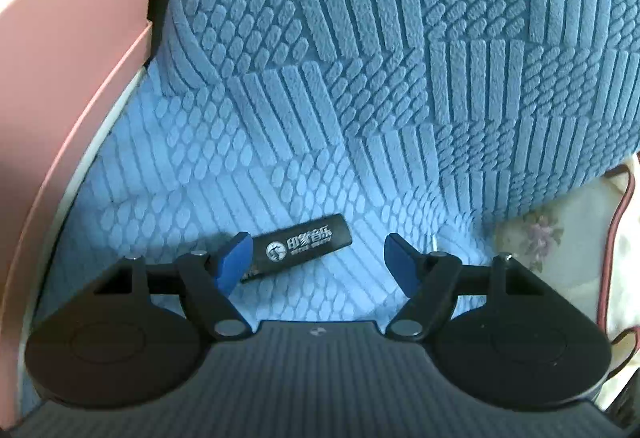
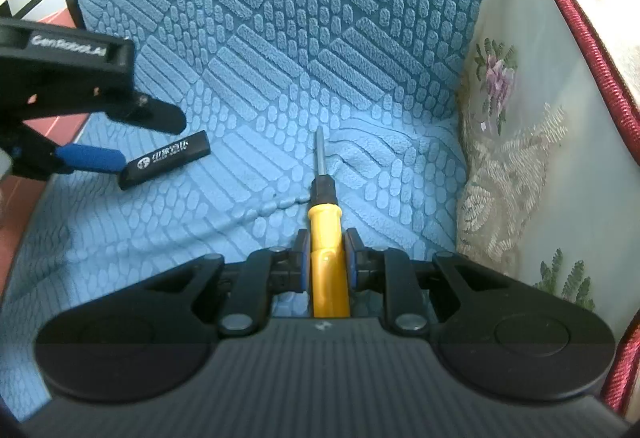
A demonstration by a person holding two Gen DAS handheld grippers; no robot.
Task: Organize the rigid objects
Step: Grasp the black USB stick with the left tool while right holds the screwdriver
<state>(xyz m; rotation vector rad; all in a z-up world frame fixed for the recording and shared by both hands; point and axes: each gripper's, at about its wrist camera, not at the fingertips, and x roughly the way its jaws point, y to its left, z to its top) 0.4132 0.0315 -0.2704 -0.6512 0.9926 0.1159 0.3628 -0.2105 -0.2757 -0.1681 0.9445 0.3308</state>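
Grippers over blue textured seat cushion (image 2: 248,86). Left gripper (image 1: 318,264) was spread wide; black bar (image 1: 298,248), printed in white, lay flat between its fingers, touching the left blue pad, long axis slanted across the gap. Right gripper (image 2: 326,258) was clenched on yellow-handled screwdriver (image 2: 325,234), shaft pointing ahead toward the backrest. Left gripper stood nearer the bar, probably its next pick.

"GenRobot.AI" on the left tool (image 2: 120,142), unclear white Chinese logo text on black bar (image 1: 298,247)
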